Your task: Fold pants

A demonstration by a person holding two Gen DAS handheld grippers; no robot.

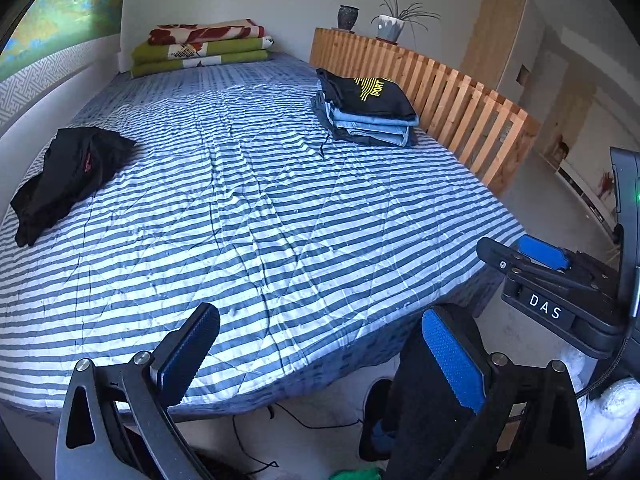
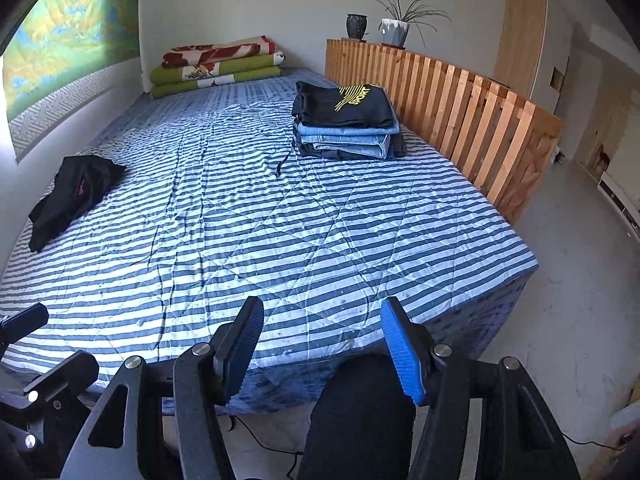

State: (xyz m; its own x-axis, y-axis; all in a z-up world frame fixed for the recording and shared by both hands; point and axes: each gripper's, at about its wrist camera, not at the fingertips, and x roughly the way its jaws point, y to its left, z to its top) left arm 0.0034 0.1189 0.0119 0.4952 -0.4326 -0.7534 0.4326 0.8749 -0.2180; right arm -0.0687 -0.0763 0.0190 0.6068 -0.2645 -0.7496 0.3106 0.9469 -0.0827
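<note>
Wall hanging at 10 o'clock: cut off by the frame edge, motif not readable. Crumpled black pants at 9 o'clock: small red mark on them too small to read. Folded stack at 1 o'clock: lower garments hidden under the top black piece; only edges show. Right tongs in the left wrist view: cut off at 3 o'clock. Dark leg at 6 o'clock: cut by the bottom edge.

Soft daylight, sharp centre, fisheye-warped edges.

Striped bed carries crumpled black pants, folded stack, blankets.
</note>
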